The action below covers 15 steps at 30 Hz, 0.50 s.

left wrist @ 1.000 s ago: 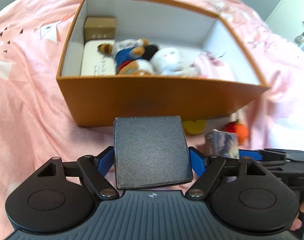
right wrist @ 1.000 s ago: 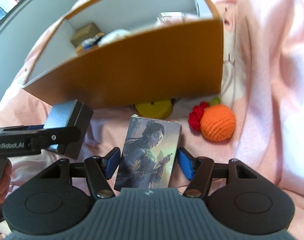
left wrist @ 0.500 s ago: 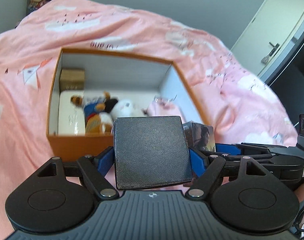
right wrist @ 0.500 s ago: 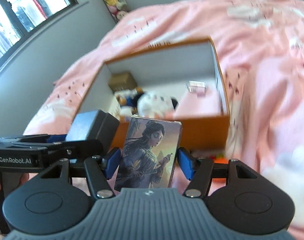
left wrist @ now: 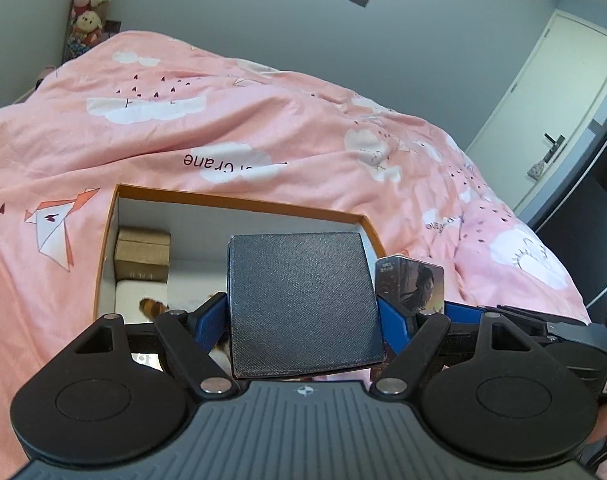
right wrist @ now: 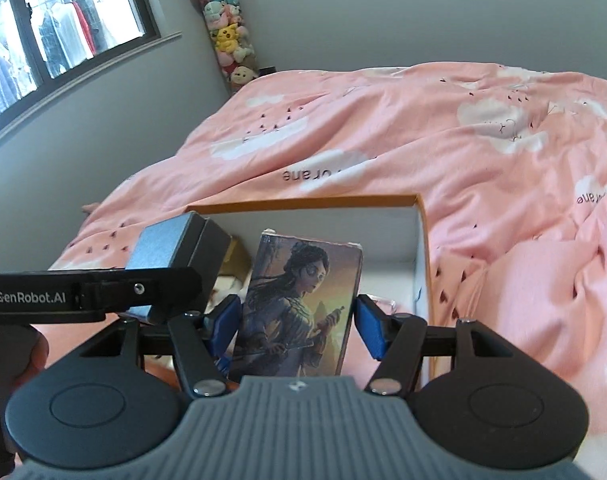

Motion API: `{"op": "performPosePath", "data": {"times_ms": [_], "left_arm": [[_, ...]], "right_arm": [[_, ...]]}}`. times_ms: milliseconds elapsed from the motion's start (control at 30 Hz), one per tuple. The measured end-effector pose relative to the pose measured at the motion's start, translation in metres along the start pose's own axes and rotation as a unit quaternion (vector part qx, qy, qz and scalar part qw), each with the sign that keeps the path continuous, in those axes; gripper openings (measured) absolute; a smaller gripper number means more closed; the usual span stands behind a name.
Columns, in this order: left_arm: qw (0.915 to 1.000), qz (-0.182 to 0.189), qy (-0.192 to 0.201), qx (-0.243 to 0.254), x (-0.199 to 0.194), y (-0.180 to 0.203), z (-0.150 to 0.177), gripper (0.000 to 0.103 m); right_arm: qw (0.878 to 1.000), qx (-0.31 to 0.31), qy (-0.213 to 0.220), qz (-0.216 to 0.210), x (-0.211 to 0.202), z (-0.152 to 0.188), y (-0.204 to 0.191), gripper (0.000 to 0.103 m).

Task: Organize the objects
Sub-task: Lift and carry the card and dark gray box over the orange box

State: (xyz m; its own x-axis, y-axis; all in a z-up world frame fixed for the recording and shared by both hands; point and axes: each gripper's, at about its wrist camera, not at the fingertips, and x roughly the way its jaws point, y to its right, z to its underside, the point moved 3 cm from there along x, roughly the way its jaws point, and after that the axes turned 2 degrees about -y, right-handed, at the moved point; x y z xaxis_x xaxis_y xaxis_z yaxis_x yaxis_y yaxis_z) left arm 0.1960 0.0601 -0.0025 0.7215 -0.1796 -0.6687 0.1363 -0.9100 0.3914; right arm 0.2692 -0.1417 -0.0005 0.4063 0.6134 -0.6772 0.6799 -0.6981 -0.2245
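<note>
Above the orange box [right wrist: 421, 240], each tool clamps its box upright: black [left wrist: 303, 304], illustrated [right wrist: 299, 304].

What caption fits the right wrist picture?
Right gripper holds an illustrated card box above the open orange storage box on pink bedding.

Black grippers [right wrist: 297, 328], blue pads [right wrist: 369, 332], silver screws.
</note>
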Motion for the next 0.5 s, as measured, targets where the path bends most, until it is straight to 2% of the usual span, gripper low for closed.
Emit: {"op": "performPosePath", "data": {"times_ms": [167,500], "left_arm": [[0.9997,0.001,-0.008,-0.024,0.028,-0.017,-0.014,0.09],[0.9992,0.001,-0.036,-0.019,0.078,-0.041,-0.038,0.09]], "right_arm": [[1.0,0.003,-0.001,0.009,0.023,-0.015,0.007,0.064],[0.999,0.001,-0.02,0.024,0.071,-0.032,0.013,0.064]]}}
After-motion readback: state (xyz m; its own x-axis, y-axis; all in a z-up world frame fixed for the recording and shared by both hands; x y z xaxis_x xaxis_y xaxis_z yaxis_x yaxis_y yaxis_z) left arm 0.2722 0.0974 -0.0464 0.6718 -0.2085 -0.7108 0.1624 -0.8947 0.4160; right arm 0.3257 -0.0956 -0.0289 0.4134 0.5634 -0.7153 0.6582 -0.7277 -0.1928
